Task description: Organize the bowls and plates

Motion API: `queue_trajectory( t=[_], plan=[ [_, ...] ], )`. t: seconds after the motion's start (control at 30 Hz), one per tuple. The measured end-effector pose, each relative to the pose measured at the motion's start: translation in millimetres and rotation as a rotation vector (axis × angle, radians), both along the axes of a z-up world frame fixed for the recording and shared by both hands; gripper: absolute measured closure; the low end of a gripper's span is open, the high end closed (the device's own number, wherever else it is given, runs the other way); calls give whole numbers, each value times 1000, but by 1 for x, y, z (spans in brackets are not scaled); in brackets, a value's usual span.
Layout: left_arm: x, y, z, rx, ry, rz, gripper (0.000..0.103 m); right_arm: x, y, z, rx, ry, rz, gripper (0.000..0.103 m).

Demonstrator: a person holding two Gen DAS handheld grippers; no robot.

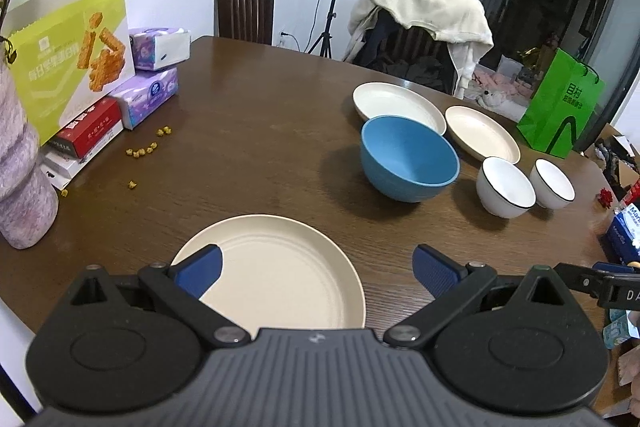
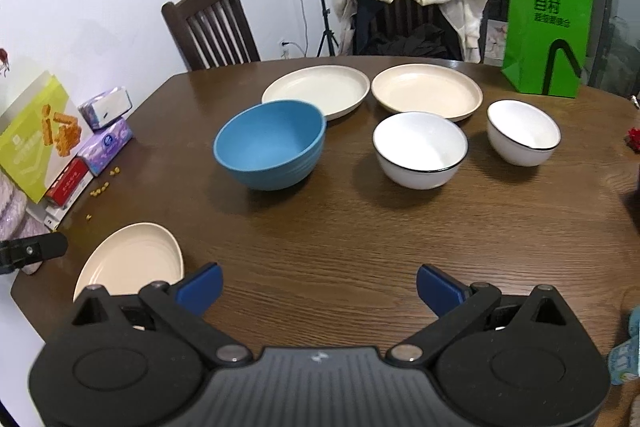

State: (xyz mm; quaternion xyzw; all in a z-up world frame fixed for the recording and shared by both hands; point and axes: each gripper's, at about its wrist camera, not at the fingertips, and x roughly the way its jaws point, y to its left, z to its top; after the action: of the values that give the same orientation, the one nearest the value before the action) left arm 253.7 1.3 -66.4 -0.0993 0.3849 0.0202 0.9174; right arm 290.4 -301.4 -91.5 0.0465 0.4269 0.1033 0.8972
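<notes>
While both tools hang above the near edge of the wooden table (image 2: 340, 227), neither has hold of anything: the left gripper (image 1: 316, 269) is spread wide over the nearest cream plate (image 1: 280, 275), its left pad above the plate's near-left rim, and the right gripper (image 2: 318, 291) is equally wide over bare wood. That near plate lies alone at the table's edge, well apart from the rest, so I judge it the likeliest first pick, to be gathered with its fellows.

Farther out stands the blue bowl (image 2: 270, 145), just in front of a whitish plate (image 2: 320, 89); a second cream plate (image 2: 428, 91) lies beside that one. Two white bowls with dark rims (image 2: 420, 149) (image 2: 522, 133) stand side by side nearer the right. Like sits near like, which suggests stacking plates together and nesting bowls.

At the far right stands a green paper bag (image 2: 546, 31) bearing Chinese characters, seemingly "目村"; smaller print beneath is unreadable. On the left, a yellow-green snack box (image 1: 72, 55) carries Chinese text too blurred to read surely, beside purple tissue packs (image 1: 150, 93).
</notes>
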Motion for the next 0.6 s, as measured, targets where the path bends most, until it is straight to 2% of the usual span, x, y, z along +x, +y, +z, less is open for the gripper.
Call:
queue_trajectory(
  t=[0.6],
  plan=[
    [-11, -31, 27, 12, -46, -11, 0, -16, -42, 22, -26, -31, -31, 0]
  ],
)
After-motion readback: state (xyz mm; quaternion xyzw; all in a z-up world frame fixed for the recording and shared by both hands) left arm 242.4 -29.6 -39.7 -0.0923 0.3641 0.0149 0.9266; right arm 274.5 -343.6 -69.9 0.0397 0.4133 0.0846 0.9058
